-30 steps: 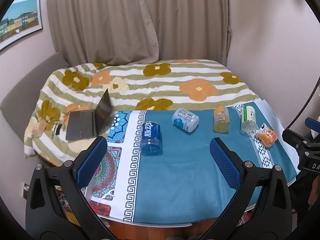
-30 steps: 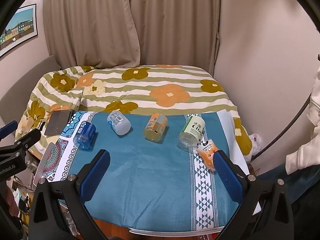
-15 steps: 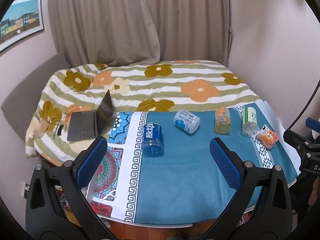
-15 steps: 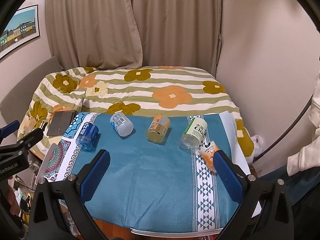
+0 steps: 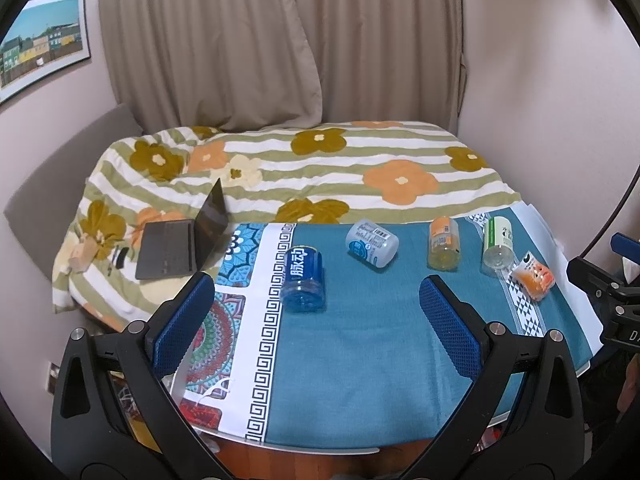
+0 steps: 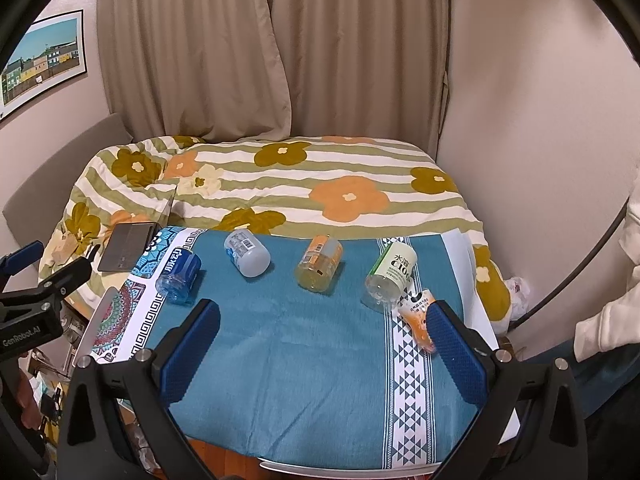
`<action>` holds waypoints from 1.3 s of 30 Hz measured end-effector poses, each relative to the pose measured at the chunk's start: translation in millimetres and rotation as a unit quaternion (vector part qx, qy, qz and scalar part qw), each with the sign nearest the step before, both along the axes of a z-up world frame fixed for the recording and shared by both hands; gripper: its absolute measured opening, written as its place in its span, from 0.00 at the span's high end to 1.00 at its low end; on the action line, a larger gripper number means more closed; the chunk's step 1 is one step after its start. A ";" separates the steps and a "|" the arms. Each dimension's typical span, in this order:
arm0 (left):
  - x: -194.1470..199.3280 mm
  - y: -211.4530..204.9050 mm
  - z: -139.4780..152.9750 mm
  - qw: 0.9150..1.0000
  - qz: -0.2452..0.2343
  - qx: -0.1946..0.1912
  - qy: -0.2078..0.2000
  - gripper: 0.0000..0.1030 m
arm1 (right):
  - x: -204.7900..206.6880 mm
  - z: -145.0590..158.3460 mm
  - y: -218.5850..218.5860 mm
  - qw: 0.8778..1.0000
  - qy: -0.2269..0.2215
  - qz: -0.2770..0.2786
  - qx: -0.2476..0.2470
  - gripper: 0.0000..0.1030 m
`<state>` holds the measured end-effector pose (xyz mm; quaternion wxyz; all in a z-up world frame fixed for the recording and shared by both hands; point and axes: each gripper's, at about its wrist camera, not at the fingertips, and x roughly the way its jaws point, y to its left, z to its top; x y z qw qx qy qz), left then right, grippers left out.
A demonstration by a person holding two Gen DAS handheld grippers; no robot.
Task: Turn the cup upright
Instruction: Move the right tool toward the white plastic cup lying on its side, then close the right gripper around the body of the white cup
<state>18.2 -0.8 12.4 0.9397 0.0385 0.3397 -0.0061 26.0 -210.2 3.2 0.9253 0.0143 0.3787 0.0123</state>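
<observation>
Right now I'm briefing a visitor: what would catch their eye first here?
Five cut-down bottle cups lie tipped over in a row on the teal tablecloth, from the blue cup at the left to the small orange cup at the right. Behind them, a flowered striped quilt carries an open laptop.

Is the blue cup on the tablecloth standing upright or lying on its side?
Lying on its side. The blue cup rests lengthwise on the tablecloth, its label text running sideways and one round end facing the camera.

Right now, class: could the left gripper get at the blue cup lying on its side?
Probably yes. The left gripper is open and empty, and the blue cup lies just ahead on the tablecloth, apart from the white cup, with nothing between.
</observation>
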 end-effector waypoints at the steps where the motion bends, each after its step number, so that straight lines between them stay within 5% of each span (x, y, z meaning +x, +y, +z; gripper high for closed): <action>1: -0.1 -0.6 0.8 1.000 0.002 0.000 0.000 0.00 | 0.7 0.3 -0.5 1.000 0.000 0.002 0.000 0.00; 8: 6.1 4.0 5.5 0.999 0.031 -0.006 0.007 0.00 | 15.2 1.0 0.5 0.999 0.002 0.040 -0.005 0.00; 18: 41.3 34.1 -14.3 0.997 0.060 -0.018 0.040 0.00 | 86.7 -14.5 24.5 0.989 0.029 0.141 -0.016 0.00; 39: 165.4 85.9 -105.5 0.988 0.013 -0.036 0.151 0.00 | 253.5 -149.3 119.1 0.954 0.190 0.226 -0.058 0.01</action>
